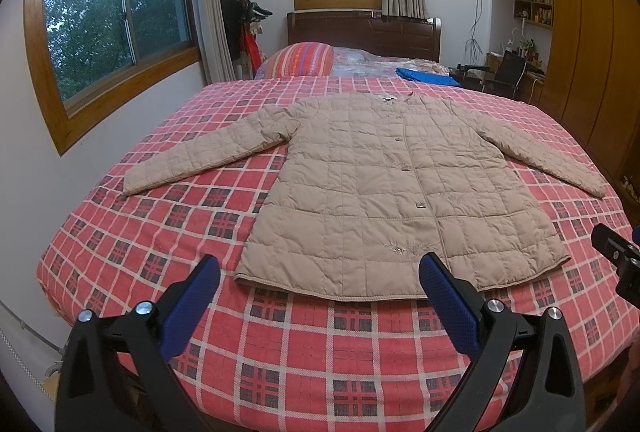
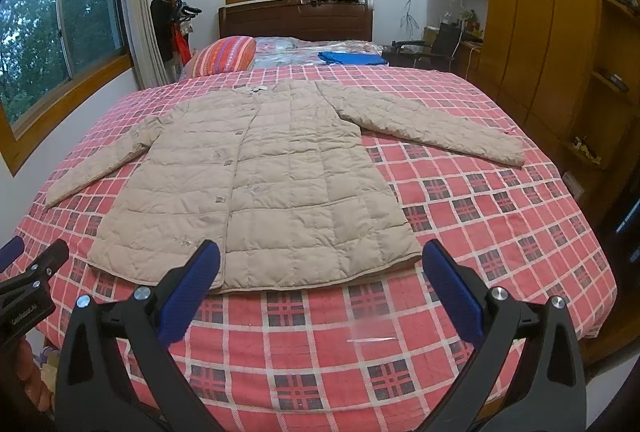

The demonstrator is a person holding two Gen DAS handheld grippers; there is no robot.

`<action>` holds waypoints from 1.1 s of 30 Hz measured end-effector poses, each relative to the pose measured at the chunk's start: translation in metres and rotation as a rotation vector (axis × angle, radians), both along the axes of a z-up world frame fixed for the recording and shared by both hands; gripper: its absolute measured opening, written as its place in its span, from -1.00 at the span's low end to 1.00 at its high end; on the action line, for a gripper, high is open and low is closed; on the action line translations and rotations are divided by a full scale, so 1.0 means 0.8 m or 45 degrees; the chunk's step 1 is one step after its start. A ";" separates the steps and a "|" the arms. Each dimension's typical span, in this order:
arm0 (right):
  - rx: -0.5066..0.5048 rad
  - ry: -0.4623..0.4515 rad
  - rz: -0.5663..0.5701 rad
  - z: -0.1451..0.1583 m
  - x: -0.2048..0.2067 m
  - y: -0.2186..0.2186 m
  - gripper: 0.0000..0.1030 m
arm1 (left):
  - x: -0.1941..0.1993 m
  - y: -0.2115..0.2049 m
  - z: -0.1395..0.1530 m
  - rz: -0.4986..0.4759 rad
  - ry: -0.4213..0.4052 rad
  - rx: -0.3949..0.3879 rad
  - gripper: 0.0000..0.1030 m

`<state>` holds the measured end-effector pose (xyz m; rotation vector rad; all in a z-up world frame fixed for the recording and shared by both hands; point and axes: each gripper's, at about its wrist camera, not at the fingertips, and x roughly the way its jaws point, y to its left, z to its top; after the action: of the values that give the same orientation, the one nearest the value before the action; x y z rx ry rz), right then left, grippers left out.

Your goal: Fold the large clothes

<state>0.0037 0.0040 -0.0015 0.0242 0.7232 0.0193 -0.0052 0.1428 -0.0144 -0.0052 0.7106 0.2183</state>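
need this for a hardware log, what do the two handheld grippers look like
Both look alike. The left gripper and right gripper each have two black plastic arms with round silver bolts, ending in blue textured pads. Small lettering shows on the left gripper's black body in the right wrist view, too small to read.

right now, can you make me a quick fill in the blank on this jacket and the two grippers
1. The beige quilted jacket lies flat on the ____ bedspread with both sleeves spread.
2. The left gripper and right gripper both have jaws that are ____.
3. The folded item beyond the jacket's collar is ____ in colour.

Missing words: red plaid; open; blue
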 end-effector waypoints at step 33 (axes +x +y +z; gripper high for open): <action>0.006 -0.016 -0.034 -0.004 0.018 -0.014 0.95 | 0.021 -0.001 -0.018 -0.025 0.047 -0.054 0.93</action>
<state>0.0180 -0.0074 -0.0049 0.0381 0.7104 -0.0043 0.0115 0.1419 -0.0291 -0.0345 0.7513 0.1850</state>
